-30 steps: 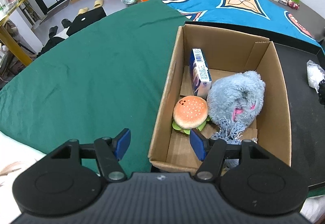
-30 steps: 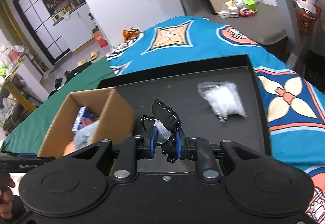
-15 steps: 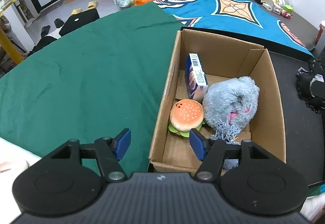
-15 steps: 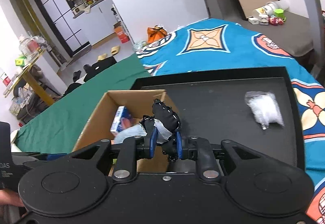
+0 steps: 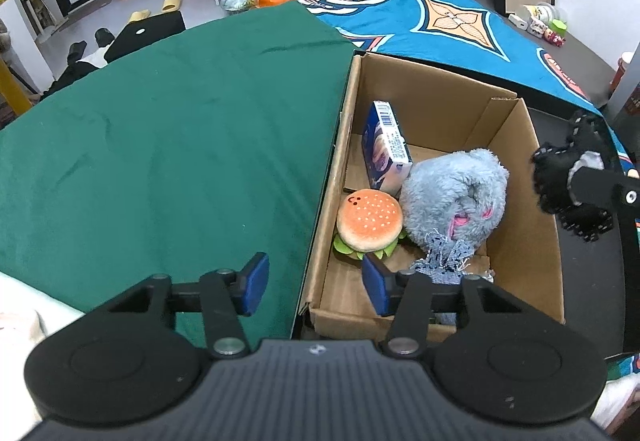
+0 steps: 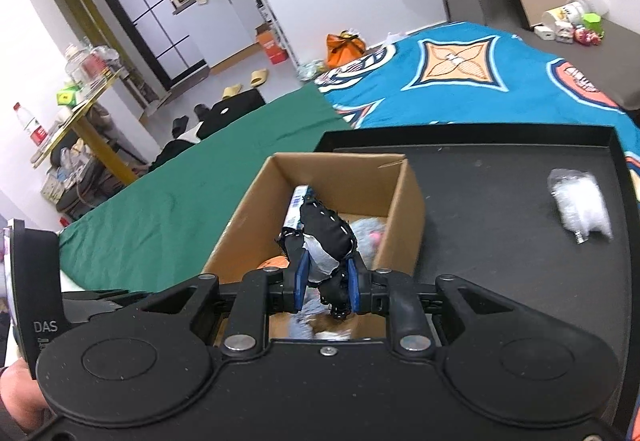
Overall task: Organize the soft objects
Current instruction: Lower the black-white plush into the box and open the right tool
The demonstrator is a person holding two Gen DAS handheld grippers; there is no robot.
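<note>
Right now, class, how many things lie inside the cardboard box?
3 visible: a blue carton upright at the back, a burger plush front-left, a grey furry plush beside it. More may hide underneath.

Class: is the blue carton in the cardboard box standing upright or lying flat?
Upright: the blue carton stands on end against the box wall.

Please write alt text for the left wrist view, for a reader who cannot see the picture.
An open cardboard box holds a plush hamburger, a grey-blue fluffy toy and a blue carton. The left gripper straddles the box's near left wall, jaws apart. At right, the right gripper carries a black soft item beside the box.
</note>
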